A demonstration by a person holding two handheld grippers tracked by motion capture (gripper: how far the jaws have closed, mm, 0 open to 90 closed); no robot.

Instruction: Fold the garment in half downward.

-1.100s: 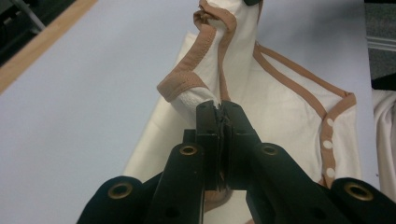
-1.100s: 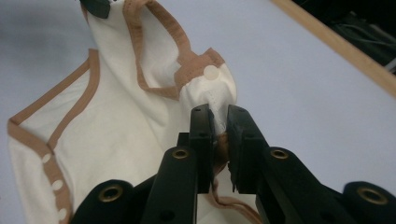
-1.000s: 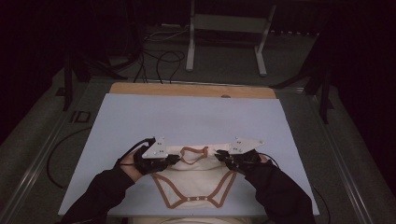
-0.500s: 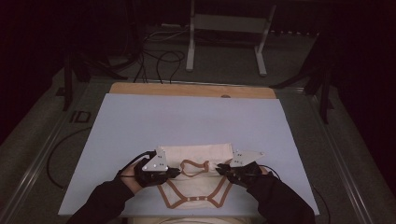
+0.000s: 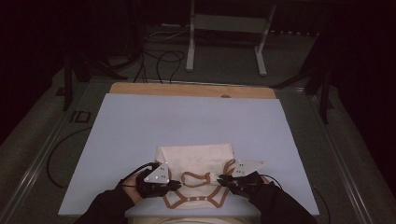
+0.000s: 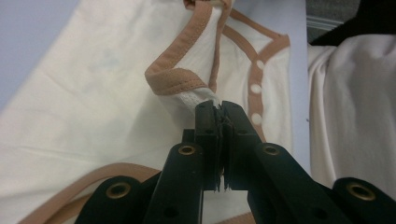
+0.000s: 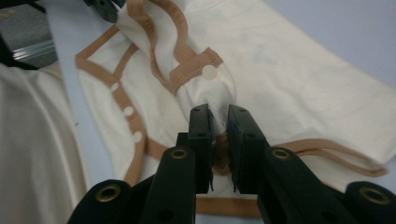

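I work at a table topped with a smooth, matte, pale lavender-blue sheet; a strip of bare light wood shows along its far edge. Around it the room is dark: grey floor, loose black cables lying beyond the far edge, and the pale metal legs of a stand behind them.

The garment lies at the near edge of the table, about midway along it, its lower part spilling over that edge towards me. It is soft cream cotton, slightly rumpled, shaped like a small sleeveless baby bodysuit. Tan stitched binding runs round its openings in curved bands, and a row of round white snaps sits along one band.

My left gripper has its black jaws pressed together on a pinch of the cream cloth just under the tan binding; in the left gripper view the fabric peeks out white at the tips. My right gripper pinches the opposite shoulder: in the right gripper view a gathered fold of cloth and binding is bunched between the jaws, which stand slightly apart around it. Grey three-cornered plates top both tools, and my dark sleeves reach in from the near edge.
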